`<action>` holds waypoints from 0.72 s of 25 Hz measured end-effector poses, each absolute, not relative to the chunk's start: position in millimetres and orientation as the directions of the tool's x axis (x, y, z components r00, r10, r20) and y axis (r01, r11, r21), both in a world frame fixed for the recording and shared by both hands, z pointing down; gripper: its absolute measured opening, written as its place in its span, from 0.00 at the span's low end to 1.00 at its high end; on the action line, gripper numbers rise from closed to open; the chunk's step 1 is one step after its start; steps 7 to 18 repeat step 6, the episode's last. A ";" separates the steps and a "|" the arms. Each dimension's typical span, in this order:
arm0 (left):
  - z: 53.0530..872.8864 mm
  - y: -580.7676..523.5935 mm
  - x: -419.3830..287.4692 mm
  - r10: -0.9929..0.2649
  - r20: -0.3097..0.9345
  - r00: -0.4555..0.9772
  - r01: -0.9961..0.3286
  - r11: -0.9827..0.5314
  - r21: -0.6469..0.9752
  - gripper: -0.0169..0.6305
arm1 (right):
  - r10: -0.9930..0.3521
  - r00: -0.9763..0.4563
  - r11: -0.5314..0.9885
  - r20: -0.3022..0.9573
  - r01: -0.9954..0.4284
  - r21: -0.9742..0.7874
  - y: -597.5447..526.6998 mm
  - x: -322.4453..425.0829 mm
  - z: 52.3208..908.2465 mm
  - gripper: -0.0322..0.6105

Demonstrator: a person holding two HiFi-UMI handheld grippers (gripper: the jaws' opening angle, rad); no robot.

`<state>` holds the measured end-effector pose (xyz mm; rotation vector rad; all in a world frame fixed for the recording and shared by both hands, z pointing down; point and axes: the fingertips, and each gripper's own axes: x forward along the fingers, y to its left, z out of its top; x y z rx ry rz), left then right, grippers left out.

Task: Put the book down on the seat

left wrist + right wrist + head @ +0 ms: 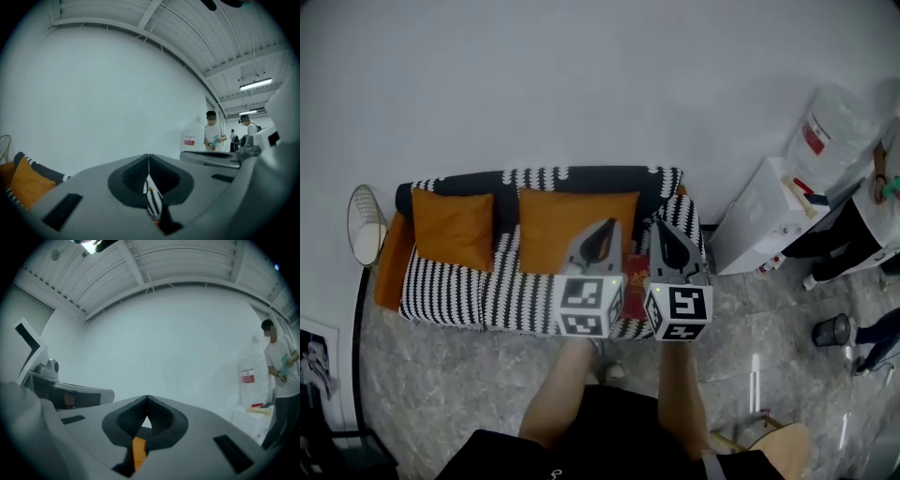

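A red book (636, 274) lies on the black-and-white striped sofa (450, 291), near the seat's front edge, partly hidden between the two marker cubes. My left gripper (607, 228) hovers over the seat just left of the book, level, jaws closed tip to tip with nothing in them (148, 156). My right gripper (659, 228) hangs just right of the book, also shut and empty (147, 398). Neither gripper holds the book. Both gripper views look past the sofa at the white wall.
Two orange cushions (453, 228) (574, 230) lean on the sofa back. A round fan (366, 225) stands at the left. A white cabinet (761, 220) with a water bottle (827, 131), a dark bin (832, 330) and people (213, 136) are at the right.
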<state>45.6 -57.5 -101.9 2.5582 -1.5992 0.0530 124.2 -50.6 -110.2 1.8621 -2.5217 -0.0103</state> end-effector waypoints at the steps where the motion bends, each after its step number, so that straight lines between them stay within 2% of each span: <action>1: -101.6 -57.6 46.2 -0.893 0.096 0.439 -0.898 -0.432 0.085 0.05 | -0.956 -0.294 0.294 0.001 -0.956 0.009 -50.9 124.9 -109.9 0.06; 18: -103.3 -57.7 47.9 -0.895 0.089 0.437 -0.899 -0.431 0.080 0.05 | -0.957 -0.290 0.290 0.002 -0.957 0.011 -51.5 128.5 -109.2 0.06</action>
